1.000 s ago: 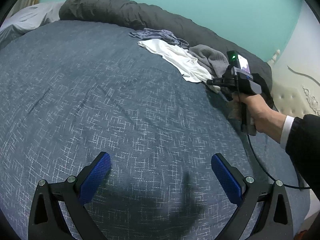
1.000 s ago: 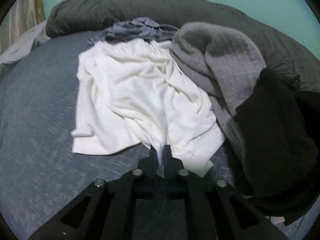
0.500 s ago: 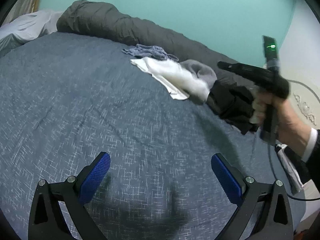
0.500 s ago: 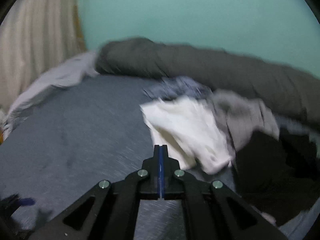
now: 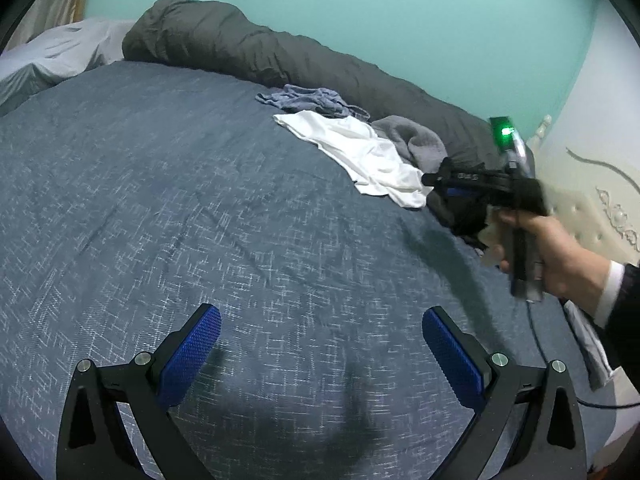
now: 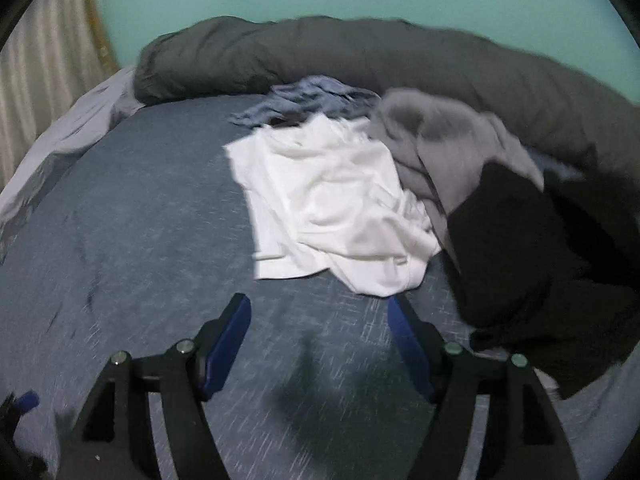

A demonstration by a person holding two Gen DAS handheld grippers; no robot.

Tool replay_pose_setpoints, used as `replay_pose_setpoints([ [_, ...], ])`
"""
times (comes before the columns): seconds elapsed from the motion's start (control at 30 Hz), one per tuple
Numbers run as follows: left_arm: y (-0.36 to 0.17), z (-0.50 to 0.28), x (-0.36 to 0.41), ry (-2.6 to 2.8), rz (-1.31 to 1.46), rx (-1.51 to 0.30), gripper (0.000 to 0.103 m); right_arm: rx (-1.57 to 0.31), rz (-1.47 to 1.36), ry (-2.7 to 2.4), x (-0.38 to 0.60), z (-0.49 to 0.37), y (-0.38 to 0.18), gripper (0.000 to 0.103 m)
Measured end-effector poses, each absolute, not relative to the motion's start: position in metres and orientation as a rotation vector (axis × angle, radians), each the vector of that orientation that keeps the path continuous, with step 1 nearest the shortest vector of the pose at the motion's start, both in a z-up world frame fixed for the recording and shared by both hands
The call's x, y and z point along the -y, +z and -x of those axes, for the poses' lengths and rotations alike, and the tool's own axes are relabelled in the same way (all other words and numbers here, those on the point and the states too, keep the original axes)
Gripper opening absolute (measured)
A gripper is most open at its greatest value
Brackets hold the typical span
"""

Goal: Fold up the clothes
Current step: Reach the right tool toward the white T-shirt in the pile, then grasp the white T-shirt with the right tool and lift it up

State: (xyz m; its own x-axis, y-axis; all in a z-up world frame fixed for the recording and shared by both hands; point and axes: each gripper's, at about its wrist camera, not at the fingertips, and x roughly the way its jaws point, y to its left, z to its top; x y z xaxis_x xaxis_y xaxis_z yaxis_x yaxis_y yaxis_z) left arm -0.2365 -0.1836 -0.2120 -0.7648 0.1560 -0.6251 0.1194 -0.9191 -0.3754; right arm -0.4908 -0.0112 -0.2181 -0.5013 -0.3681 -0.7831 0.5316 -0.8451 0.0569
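**Jaws apart over the laundry**

Left wrist view: my left gripper (image 5: 320, 340) hangs wide and empty above the blue bedspread (image 5: 160, 208). At two o'clock my right hand (image 5: 556, 256) aims its gripper at the rumpled white shirt (image 5: 360, 152); its lettering is unreadable.

Right wrist view: my right gripper (image 6: 320, 320), jaws just opened, holds nothing; the white shirt (image 6: 332, 200) lies at twelve o'clock, beside grey (image 6: 448, 148) and black garments (image 6: 528, 264).

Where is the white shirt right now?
In the right wrist view the white shirt lies crumpled on the blue bedspread, just beyond the gripper, between the bluish garment and the grey one.
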Motion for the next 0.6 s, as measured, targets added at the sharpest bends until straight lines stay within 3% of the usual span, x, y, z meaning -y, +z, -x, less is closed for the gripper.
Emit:
replay_pose_setpoints([
  [0.4,-0.235,0.244,0.187,2.841,1.14,0.627,0.103,-0.344,-1.171,-2.409,0.037,0.567,-0.28,0.07],
  [0.43,-0.236,0.244,0.187,2.84,1.143,0.626,0.103,-0.347,-1.163,-2.406,0.038,0.569,-0.281,0.063],
  [0.47,-0.237,0.244,0.187,2.839,1.145,0.625,0.103,-0.348,-1.152,-2.396,0.039,0.569,-0.281,0.039],
  [0.5,-0.238,0.244,0.186,2.838,1.148,0.624,0.103,-0.352,-1.139,-2.382,0.042,0.568,-0.281,0.023],
  [0.57,-0.238,0.244,0.186,2.837,1.152,0.625,0.103,-0.367,-1.113,-2.355,0.047,0.563,-0.279,0.01],
  [0.6,-0.238,0.243,0.186,2.836,1.151,0.628,0.103,-0.367,-1.086,-2.343,0.049,0.558,-0.274,0.008],
])
